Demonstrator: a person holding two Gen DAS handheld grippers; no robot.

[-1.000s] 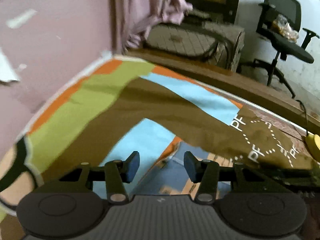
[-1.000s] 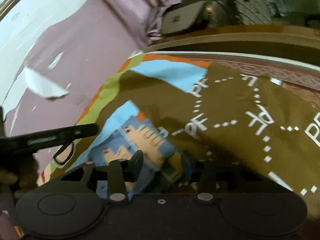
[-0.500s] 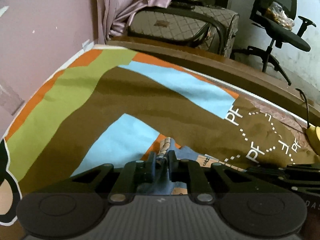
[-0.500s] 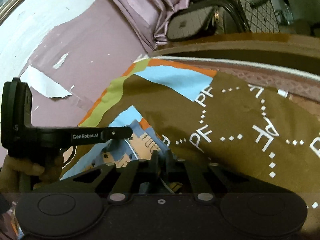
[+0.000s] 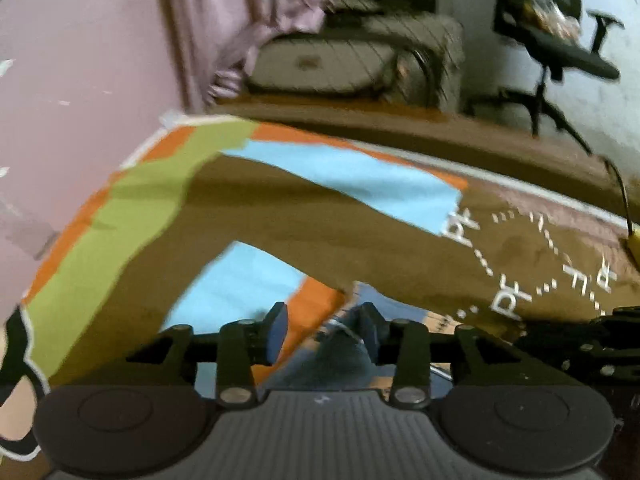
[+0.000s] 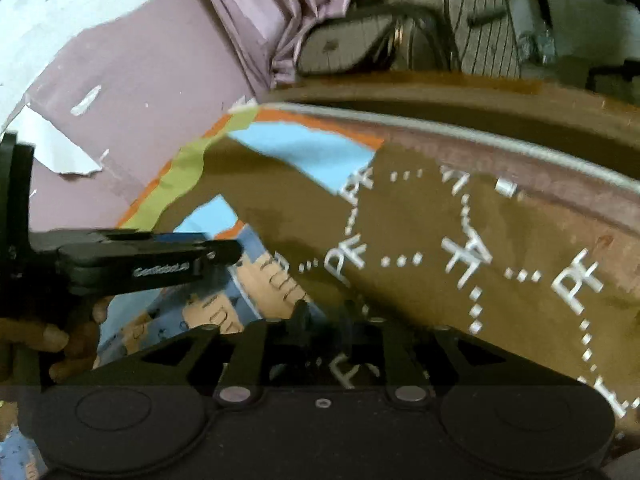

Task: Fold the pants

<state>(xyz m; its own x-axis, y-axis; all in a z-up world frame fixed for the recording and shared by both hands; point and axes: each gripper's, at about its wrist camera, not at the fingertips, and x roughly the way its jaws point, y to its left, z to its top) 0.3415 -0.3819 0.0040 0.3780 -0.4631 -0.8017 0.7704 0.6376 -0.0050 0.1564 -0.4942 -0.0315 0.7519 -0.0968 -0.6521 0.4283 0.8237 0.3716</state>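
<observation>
Left wrist view shows a bed with a bright sheet (image 5: 120, 216) in green, orange and blue. Brown pants (image 5: 320, 236) with white letters lie spread across it, both legs reaching far up the bed and apart like a V. The folding looks only just begun: no part of the pants is laid over yet. Next, I think, each tool has to pinch the near edge of the pants and carry it over.

Near the left tool (image 5: 322, 330) a blue patch of sheet bunches up. Its jaws have just been opening and now stand half apart, and nothing is squeezed between them. The right tool (image 6: 324, 314) sits right at the brown edge. Its jaws have just been opening too, only a narrow gap, and I cannot tell if cloth is caught there.
</observation>
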